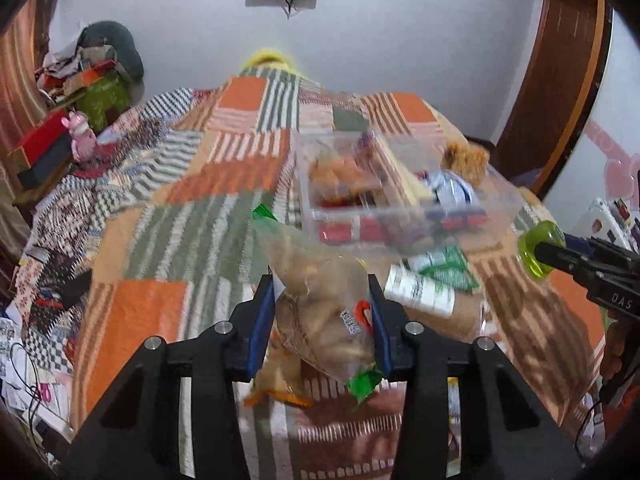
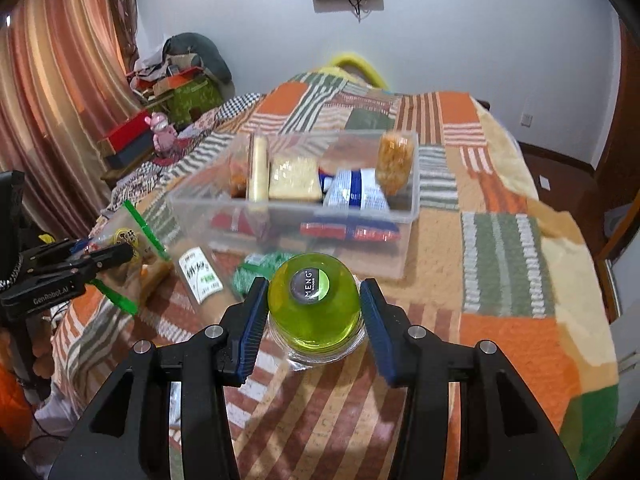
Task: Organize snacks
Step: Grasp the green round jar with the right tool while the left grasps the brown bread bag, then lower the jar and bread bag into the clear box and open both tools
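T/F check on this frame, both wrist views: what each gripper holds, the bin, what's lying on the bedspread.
1. The left gripper is clamped on a clear bag of snacks. True.
2. The right gripper is empty. False: it is shut on a green bottle, pads on both sides.
3. The clear plastic bin already holds several packets. True.
4. The bin stands on a bare wooden floor. False: it rests on a patchwork bedspread.
5. A white-labelled packet lies on the bedspread in front of the bin. True.
6. The green bottle is inside the bin. False: it is between the right gripper's pads, outside and in front of the bin.
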